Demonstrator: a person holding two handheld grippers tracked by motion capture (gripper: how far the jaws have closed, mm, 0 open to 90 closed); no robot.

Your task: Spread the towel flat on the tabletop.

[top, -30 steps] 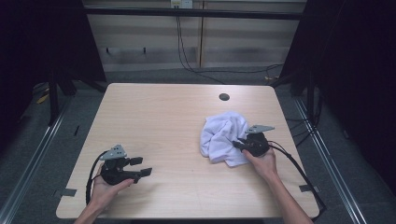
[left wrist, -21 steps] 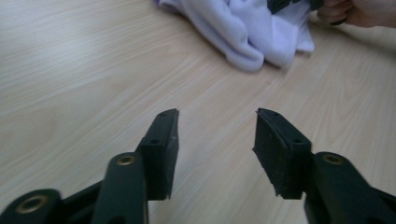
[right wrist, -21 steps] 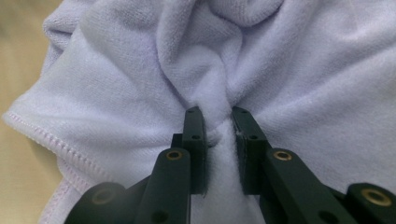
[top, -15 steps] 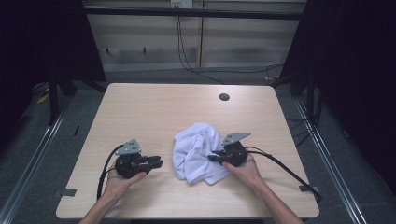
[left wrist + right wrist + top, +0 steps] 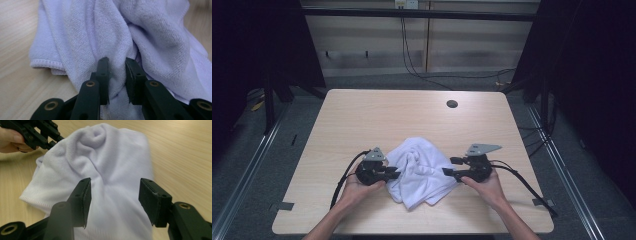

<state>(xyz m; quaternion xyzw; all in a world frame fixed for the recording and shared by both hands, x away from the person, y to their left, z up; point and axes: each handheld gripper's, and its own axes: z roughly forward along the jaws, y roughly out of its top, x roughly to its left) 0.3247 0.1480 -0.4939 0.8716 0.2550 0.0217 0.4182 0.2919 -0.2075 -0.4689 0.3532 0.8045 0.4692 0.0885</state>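
While your two hands sit low in the high view, the crumpled white terry-cloth towel lies bunched between them, a bit below the middle of the frame on the pale wood-grain tabletop. Your left gripper is at the towel's left edge, and in the left gripper view its black jaws are pinched nearly together on a fold of the cloth, with the fabric squeezed up between the pads, so it's gripping the towel. A hemmed edge of the towel pokes out at the middle left of that view, lying flat on the wood.

Your right gripper is at the towel's right edge in the high view, grey three-cornered plate on top, cable trailing off toward the lower right of the frame. In the right gripper view its jaws stand wide apart with the towel spread out in front of and between them, not clamped on anything. The left gripper and your left hand show in the upper left corner of that view, at the far edge of the cloth.

There's a small dark round hole in the tabletop, upper right of centre in the high view, well apart from the towel
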